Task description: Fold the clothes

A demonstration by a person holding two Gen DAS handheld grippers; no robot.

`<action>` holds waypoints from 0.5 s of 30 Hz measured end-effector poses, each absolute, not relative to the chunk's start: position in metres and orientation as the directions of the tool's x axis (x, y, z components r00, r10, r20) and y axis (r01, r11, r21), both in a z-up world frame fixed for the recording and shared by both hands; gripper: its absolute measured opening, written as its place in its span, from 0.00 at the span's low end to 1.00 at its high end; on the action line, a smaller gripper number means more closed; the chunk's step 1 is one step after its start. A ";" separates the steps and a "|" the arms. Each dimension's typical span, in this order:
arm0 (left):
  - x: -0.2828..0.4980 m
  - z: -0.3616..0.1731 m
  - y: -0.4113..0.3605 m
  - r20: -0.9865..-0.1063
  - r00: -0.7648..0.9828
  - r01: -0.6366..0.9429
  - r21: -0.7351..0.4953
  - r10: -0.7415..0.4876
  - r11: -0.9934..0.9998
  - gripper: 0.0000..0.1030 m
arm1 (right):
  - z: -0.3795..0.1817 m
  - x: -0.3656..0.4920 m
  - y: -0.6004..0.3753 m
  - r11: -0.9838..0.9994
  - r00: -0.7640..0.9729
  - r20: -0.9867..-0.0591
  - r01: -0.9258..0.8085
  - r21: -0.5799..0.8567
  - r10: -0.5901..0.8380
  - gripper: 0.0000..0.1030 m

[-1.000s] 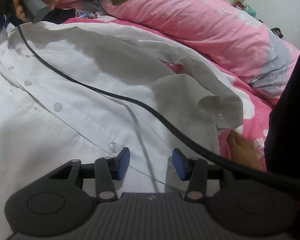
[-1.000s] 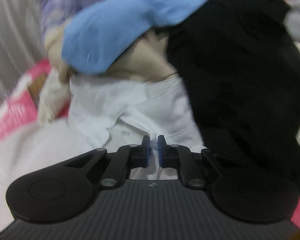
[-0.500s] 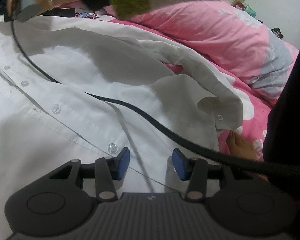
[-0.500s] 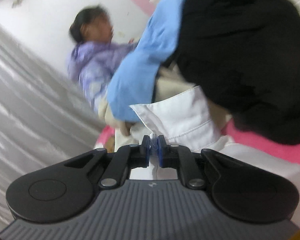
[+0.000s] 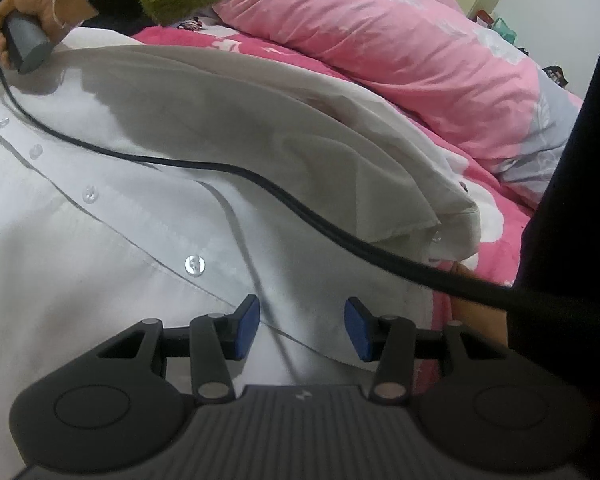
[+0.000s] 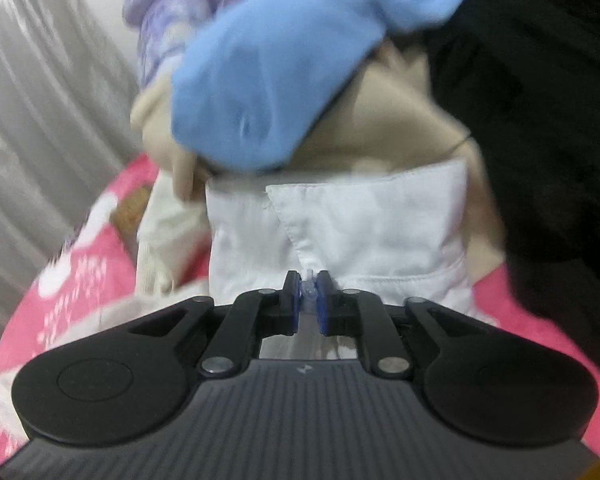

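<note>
The white shirt (image 5: 148,184) is lying spread, buttoned front up, across the pink bed (image 5: 260,46), with one sleeve (image 5: 284,132) draped loosely over its body and the cuff (image 5: 456,228) hanging near the bed's edge. The right tongs (image 6: 310,296) are pinching a small clear button and a bit of white cloth at the collar (image 6: 364,220); their jaws have just been easing apart, though the pads are still seeming to touch the button, so the main risk is that the collar is slipping free before it is laid where it belongs, leaving the neckline crooked. The left tongs (image 5: 302,328) are standing about half open over the lower placket with nothing between the pads, so they are pinning nothing, and any tug on the collar may be dragging the whole shirt up the bed and wrinkling it. The black cable (image 5: 260,180) is lying across the shirt's front and may be catching in a fold or sweeping the loose sleeve off. Beyond the collar, a blue garment (image 6: 268,88) and a black garment (image 6: 540,100) are crowding close and may be getting snagged by the right tongs.
</note>
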State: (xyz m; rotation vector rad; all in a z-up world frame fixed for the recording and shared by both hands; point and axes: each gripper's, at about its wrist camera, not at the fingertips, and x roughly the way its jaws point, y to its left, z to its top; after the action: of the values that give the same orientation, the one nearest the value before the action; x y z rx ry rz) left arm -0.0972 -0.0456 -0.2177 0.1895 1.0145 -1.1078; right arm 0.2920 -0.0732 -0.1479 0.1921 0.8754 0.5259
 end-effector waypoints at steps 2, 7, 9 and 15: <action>-0.097 -0.217 -0.045 -0.757 0.068 0.805 -0.343 -0.649 0.484 0.46 | -0.144 0.294 -0.070 0.855 0.494 -0.703 -0.370 0.362 0.511 0.23; -0.101 -0.215 -0.043 -0.767 0.072 0.813 -0.325 -0.638 0.483 0.46 | -0.105 0.278 -0.077 0.847 0.494 -0.702 -0.423 0.321 0.513 0.41; -0.105 -0.214 -0.041 -0.772 0.087 0.831 -0.293 -0.629 0.474 0.46 | -0.081 0.266 -0.095 0.848 0.506 -0.696 -0.432 0.305 0.509 0.41; -0.118 -0.210 -0.029 -0.792 0.142 0.871 -0.186 -0.594 0.456 0.46 | 0.011 0.187 -0.202 0.897 0.618 -0.674 -0.411 0.163 0.406 0.41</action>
State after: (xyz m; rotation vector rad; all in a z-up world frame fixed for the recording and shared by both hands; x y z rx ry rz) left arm -0.1184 -0.0285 -0.2103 0.3548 0.9393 -1.0890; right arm 0.1866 -0.2021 0.0114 -0.0073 0.7733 0.4701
